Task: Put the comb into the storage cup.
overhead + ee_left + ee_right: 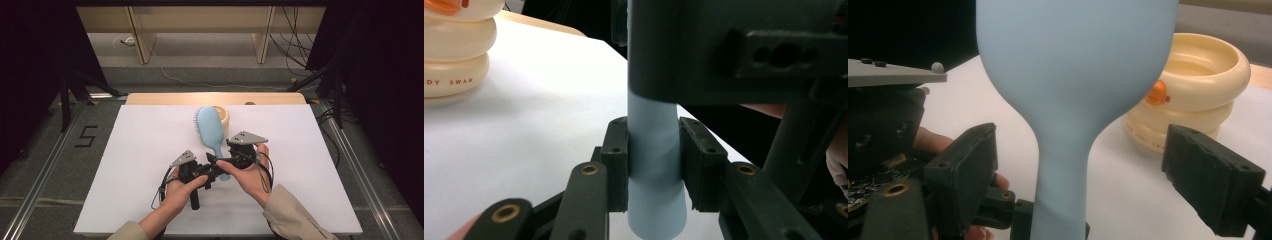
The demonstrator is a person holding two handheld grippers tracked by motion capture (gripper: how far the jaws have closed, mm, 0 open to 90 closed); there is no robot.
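Observation:
A light blue hairbrush (210, 130) lies lengthwise over the white board, head toward the far side. My left gripper (219, 168) is shut on the end of its handle (655, 165), and both pads (616, 165) press its sides. My right gripper (228, 159) straddles the same handle just above, near the neck of the brush (1073, 75). Its jaws stand open, and its pads (965, 165) are well clear of the handle on both sides. The left gripper's fingers (1023, 220) show low in the right gripper view, clamped on the handle.
A cream, ring-stacked container (222, 116) with an orange piece stands just beyond the brush head, close to it (1198, 85). The white board (150, 150) covers the table. Its far wooden edge (215, 98) shows behind.

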